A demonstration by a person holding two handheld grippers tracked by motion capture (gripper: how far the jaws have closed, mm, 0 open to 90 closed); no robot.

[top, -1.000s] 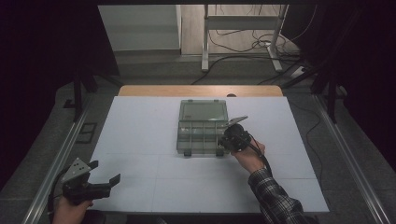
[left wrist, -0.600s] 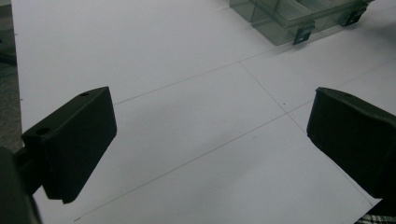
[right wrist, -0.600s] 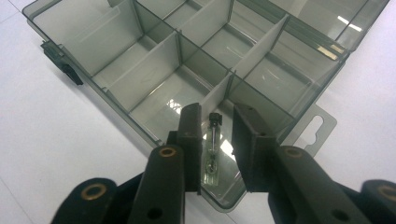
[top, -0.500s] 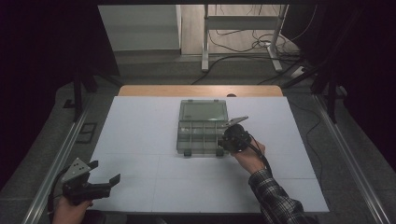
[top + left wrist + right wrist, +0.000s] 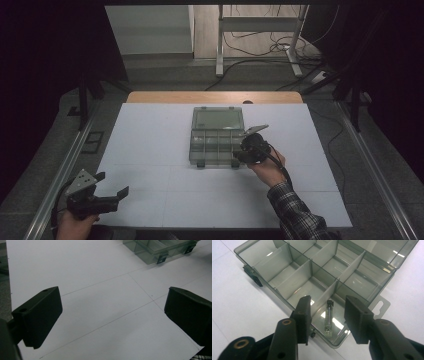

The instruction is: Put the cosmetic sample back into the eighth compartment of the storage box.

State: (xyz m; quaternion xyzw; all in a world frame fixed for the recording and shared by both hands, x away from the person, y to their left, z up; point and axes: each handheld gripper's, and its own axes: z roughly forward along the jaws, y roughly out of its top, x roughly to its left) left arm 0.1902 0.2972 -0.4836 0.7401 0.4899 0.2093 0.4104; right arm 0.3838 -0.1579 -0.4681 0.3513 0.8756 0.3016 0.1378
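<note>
A clear grey compartment box lies open in the middle of the white table. My right gripper hangs over its front right corner. In the right gripper view its jaws stand apart and have just been opening. Between and below them a small glass tube with a dark cap lies loose in the corner compartment, touched by neither pad. The other compartments look bare. My left gripper rests at the table's near left corner, open, with only tabletop between its jaws. The box shows far off in the left gripper view.
The box's lid lies folded back flat on the far side. The white table top has thin grid lines. A wooden strip edges its far side. Metal rails run along both sides, and cables lie on the floor beyond.
</note>
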